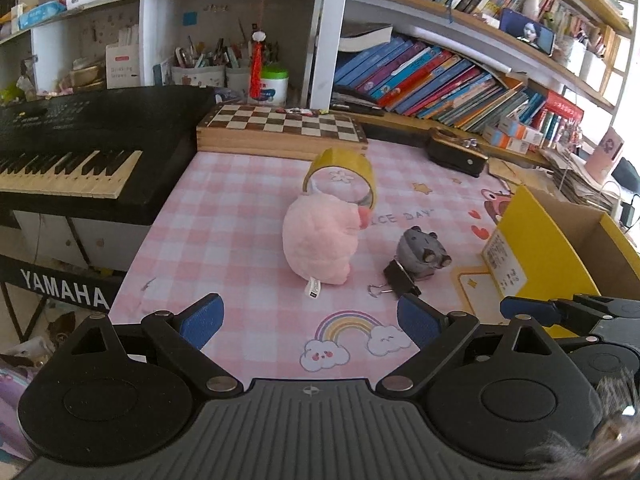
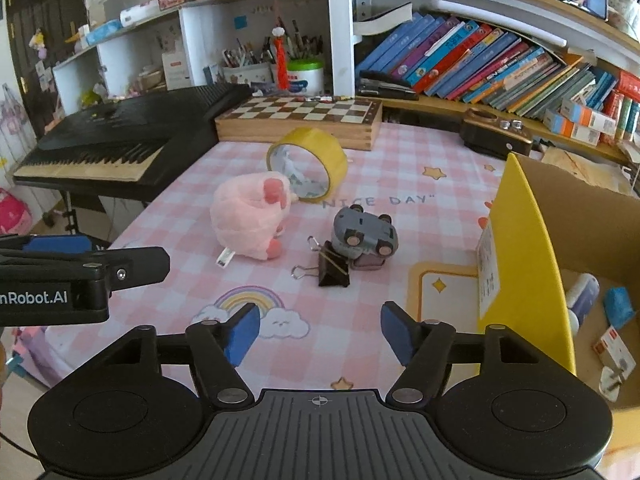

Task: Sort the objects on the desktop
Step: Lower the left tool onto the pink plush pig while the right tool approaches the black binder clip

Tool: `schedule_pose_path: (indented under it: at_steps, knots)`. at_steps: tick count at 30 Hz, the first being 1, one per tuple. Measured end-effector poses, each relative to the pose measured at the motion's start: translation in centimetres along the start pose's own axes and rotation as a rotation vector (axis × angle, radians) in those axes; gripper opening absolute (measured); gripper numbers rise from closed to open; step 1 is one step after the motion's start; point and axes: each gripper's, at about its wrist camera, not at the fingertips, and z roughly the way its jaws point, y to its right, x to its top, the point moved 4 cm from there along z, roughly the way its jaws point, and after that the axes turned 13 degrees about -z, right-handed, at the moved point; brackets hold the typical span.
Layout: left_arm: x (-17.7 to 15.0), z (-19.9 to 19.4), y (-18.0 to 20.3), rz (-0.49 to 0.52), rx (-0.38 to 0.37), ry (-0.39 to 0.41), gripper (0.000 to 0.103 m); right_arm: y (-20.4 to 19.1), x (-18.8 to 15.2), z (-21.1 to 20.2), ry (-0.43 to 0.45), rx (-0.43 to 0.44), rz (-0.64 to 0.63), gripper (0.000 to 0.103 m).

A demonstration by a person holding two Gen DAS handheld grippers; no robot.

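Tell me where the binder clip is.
The binder clip lies mid-mat in both views, touching the toy car, right of the pink plush.

We see four loose things on the pink checked surface. A pink plush toy [image 2: 250,216] lies on its side near the middle, its white tag [image 2: 225,259] trailing toward the near edge. Just behind it, toward the far edge, a roll of yellow tape [image 2: 308,168] stands on its rim, touching the plush. A grey toy car [image 2: 366,234] lies overturned, wheels up, toward the right edge. A black binder clip [image 2: 332,270] rests against the car's near side, its wire handles pointing left. The yellow cardboard box [image 2: 520,248] stands open at the right edge with small items inside.
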Motion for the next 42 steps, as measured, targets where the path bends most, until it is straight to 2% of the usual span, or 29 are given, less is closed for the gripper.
schedule_pose_path:
  at_steps: [8, 24, 35, 38, 39, 40, 42]
  knots:
    - [1.4, 2.8, 0.3, -0.009, 0.011, -0.022, 0.096, 0.8, 1.1, 2.6, -0.026, -0.016, -0.001, 0.07]
    - [3.8, 10.2, 1.8, -0.009, 0.022, -0.068, 0.097, 1.6, 2.0, 9.4, -0.088, 0.014, 0.037, 0.069]
    - [4.4, 14.3, 2.1, 0.003, 0.056, -0.112, 0.094, 2.0, 2.1, 10.7, -0.077, 0.039, 0.048, 0.053]
    - [4.3, 14.7, 2.0, -0.007, 0.041, -0.125, 0.079, 2.2, 2.2, 10.7, -0.074, 0.029, 0.042, 0.04]
    - [4.2, 14.9, 2.0, -0.009, 0.042, -0.137, 0.065, 2.3, 2.2, 10.7, -0.072, 0.028, 0.044, 0.034]
    - [4.0, 15.1, 1.9, -0.01, 0.046, -0.148, 0.064, 2.3, 2.1, 10.7, -0.07, 0.033, 0.044, 0.026]
    - [3.9, 15.1, 1.8, -0.013, 0.035, -0.143, 0.061, 2.2, 2.2, 10.6, -0.07, 0.046, 0.032, 0.026]
